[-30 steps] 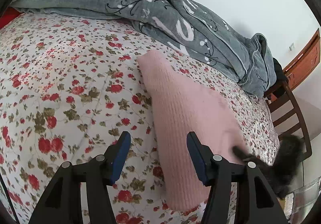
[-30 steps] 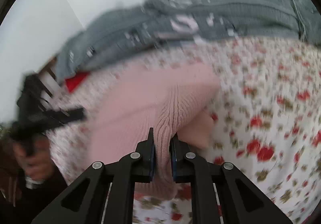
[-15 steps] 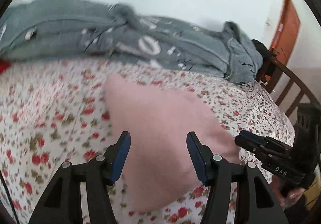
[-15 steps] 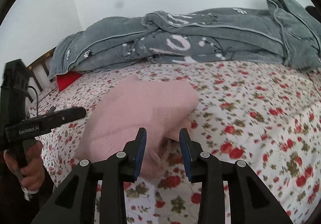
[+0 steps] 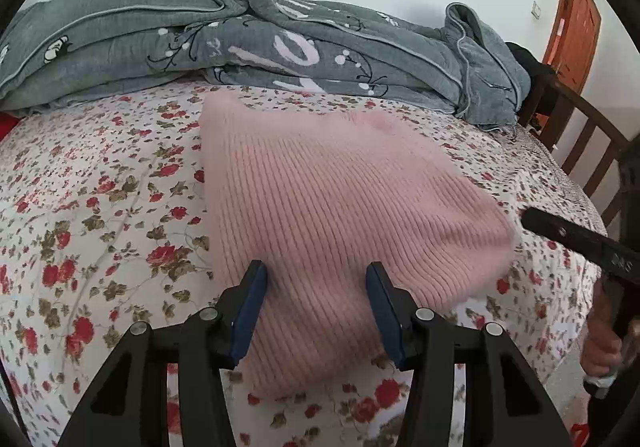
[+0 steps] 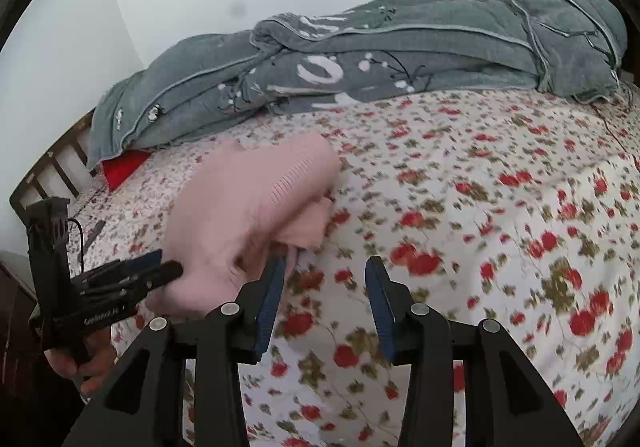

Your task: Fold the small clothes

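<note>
While a pink knitted garment [image 5: 328,215] lies on the floral bedsheet [image 5: 100,215] as a compact, already doubled-over bundle, the fold looks mostly done; judging by one loose flap at its near right corner, some tidying or a last fold may remain. At left, the left gripper [image 5: 316,307] hovers above the garment's near edge, its jaws closing with the knit beneath them but not pinched. Further right, the right gripper [image 6: 324,299] holds nothing: its jaws are opening over bare sheet, the bundle just left of them. Behind, a rumpled grey quilt [image 5: 280,47] fills the far side of the bed, clear of the garment. A wooden bed rail [image 5: 580,135] stands at far right.
</note>
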Motion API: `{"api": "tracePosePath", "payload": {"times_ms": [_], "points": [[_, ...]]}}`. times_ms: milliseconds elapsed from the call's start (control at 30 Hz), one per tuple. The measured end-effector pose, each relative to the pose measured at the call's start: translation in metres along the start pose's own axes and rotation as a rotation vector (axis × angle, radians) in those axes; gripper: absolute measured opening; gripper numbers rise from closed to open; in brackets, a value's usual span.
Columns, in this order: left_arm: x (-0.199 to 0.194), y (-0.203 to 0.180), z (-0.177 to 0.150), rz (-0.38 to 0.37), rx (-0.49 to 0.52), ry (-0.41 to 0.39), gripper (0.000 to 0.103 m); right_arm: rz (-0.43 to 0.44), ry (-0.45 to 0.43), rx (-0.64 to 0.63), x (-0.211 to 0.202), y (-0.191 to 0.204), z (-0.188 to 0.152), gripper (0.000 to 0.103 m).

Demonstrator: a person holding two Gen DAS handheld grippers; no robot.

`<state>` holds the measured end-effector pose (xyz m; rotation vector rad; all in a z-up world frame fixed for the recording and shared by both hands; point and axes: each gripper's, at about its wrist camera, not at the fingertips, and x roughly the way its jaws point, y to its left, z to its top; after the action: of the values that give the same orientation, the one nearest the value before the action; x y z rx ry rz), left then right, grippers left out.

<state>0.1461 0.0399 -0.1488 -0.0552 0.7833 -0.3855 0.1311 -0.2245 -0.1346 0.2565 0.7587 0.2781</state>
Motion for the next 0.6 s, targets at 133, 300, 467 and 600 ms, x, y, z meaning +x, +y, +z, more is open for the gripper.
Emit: {"api": "tracePosePath", "payload": {"times_ms": [133, 300, 467, 600], "points": [[-0.019, 0.013, 0.008, 0.025, -0.031, -0.039, 0.05, 0.033, -0.041, -0.057, 0.005, 0.018, 0.019, 0.052], [-0.022, 0.042, 0.039, 0.051, -0.132, -0.06, 0.051, 0.087, -0.085, -0.137, 0.034, 0.045, 0.04, 0.053], [0.012, 0.049, 0.064, 0.005, -0.162, -0.013, 0.051, -0.039, -0.019, -0.212, 0.085, 0.061, 0.035, 0.028], [0.042, 0.042, 0.063, 0.015, -0.105, 0.065, 0.045, -0.058, 0.011, -0.277, 0.092, 0.061, 0.027, 0.029]]}}
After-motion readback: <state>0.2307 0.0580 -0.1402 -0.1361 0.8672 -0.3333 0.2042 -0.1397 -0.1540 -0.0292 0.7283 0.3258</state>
